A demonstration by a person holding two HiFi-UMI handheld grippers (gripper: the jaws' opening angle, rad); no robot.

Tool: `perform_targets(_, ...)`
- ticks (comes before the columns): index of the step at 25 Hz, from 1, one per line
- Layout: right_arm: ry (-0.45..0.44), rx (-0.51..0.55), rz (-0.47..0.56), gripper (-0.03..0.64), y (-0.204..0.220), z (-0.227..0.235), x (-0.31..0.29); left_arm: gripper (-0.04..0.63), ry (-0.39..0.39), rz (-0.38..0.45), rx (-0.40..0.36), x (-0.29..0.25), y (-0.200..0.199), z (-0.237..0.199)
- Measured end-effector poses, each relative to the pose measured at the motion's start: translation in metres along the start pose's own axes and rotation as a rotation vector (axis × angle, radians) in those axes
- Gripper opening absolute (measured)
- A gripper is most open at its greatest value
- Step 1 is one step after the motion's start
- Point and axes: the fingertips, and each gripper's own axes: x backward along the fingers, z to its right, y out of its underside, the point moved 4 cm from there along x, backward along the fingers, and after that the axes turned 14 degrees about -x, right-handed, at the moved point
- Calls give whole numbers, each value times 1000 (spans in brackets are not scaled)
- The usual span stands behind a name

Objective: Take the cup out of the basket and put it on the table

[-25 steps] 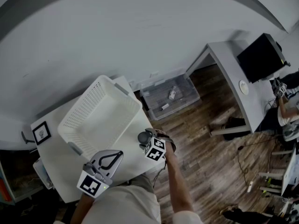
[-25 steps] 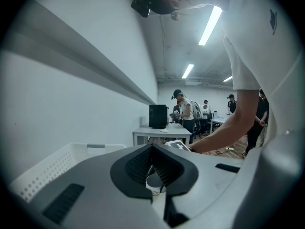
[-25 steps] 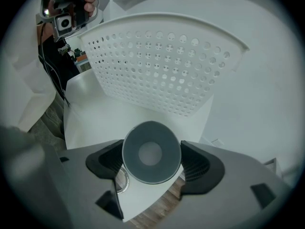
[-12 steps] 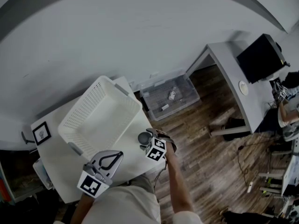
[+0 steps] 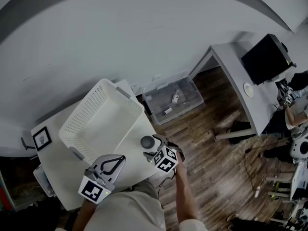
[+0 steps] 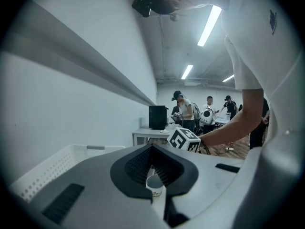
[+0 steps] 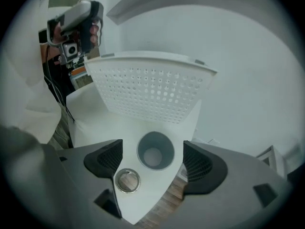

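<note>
The grey cup (image 5: 147, 141) stands upright on the white table (image 5: 129, 154), near its corner and outside the white perforated basket (image 5: 91, 100). My right gripper (image 5: 154, 148) hangs just above the cup. Its jaws have just been opening, and the pads stand apart from the cup. The right gripper view looks down into the empty cup (image 7: 155, 150) from my right gripper (image 7: 153, 162), with the basket (image 7: 152, 87) behind. My left gripper (image 5: 119, 160) rests shut and empty over the table's front. In the left gripper view (image 6: 152, 147) the cup (image 6: 154, 184) shows small beyond the jaws.
The cup sits close to the table's corner and edges, next to a round metal ring (image 7: 127, 180) set in the top. A small framed picture (image 5: 42, 137) lies at the table's left. A clear plastic box (image 5: 173, 100) sits on the wooden floor. A desk with a monitor (image 5: 267, 59) stands at right.
My right gripper has lifted off the cup and shifted toward the lower right of the head view. The cup stays on the table. The left gripper has not moved.
</note>
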Motion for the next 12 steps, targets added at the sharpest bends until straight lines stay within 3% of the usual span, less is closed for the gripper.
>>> perform_targets(8,39,-158,443,370,-44,-26,106,2,-5,72,9,2,-9,-5)
perform_targets(12,83,-188,655,232,-53,-36,155,1,-18,121,93,3,-16,-6)
